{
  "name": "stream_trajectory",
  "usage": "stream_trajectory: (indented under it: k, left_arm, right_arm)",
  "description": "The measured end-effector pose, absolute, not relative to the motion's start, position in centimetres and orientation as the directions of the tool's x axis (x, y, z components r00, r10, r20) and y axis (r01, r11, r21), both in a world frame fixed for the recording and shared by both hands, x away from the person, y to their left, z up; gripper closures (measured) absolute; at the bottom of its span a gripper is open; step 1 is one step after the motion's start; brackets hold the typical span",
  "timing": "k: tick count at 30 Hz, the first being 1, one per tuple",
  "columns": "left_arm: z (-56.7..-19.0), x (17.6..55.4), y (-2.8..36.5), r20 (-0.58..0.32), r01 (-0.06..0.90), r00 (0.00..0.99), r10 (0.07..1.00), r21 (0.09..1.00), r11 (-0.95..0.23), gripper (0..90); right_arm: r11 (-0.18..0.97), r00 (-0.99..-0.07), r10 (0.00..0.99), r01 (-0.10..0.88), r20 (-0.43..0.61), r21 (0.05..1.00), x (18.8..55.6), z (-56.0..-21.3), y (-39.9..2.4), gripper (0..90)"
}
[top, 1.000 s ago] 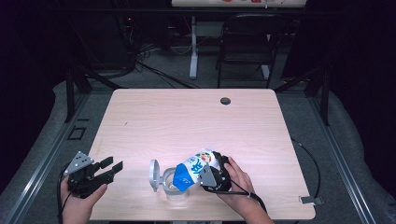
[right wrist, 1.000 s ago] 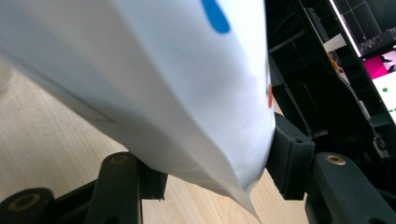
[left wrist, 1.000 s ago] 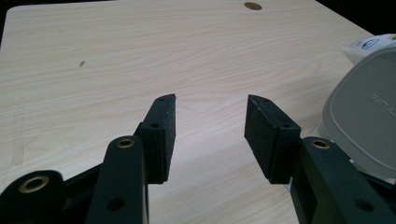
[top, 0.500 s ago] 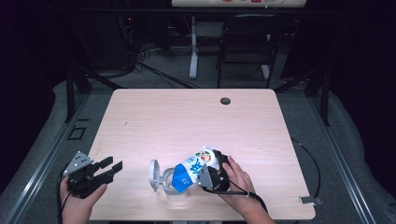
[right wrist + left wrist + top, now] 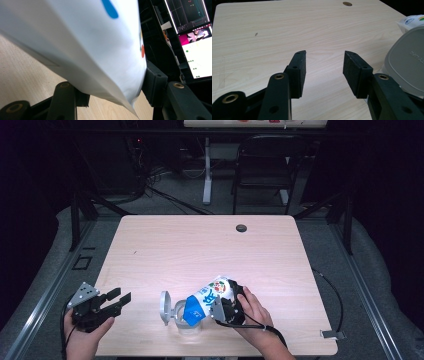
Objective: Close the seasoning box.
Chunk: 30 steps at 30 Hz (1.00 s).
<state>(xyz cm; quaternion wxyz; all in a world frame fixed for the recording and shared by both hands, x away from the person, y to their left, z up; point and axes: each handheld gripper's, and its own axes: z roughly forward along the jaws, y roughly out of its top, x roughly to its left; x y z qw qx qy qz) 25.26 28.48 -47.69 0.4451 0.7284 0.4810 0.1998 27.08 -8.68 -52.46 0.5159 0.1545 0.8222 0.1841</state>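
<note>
The soft white-and-blue printed pouch sits at the table's near edge, tipped over a clear container with a grey hinged lid. My right gripper pinches its crinkly end; I'd grip there firmly. My left gripper gapes, empty.

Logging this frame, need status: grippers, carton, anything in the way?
Left gripper open, idle. Right gripper shut on carton, tipped over clear container; its lid flipped open. Nothing obstructing.

A black chair stands beyond the table, possibly among cables.
</note>
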Motion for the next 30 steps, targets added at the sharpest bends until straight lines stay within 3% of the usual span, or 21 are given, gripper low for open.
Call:
stream_trajectory:
  k: [30]
  left_arm:
    - [-47.68,25.27,28.59,-0.141,0.521,0.457,0.878,0.843,-0.136,53.9]
  right_arm:
    - [0.924,-0.358,0.368,0.037,-0.858,0.381,27.34,-51.84,-8.36,48.7]
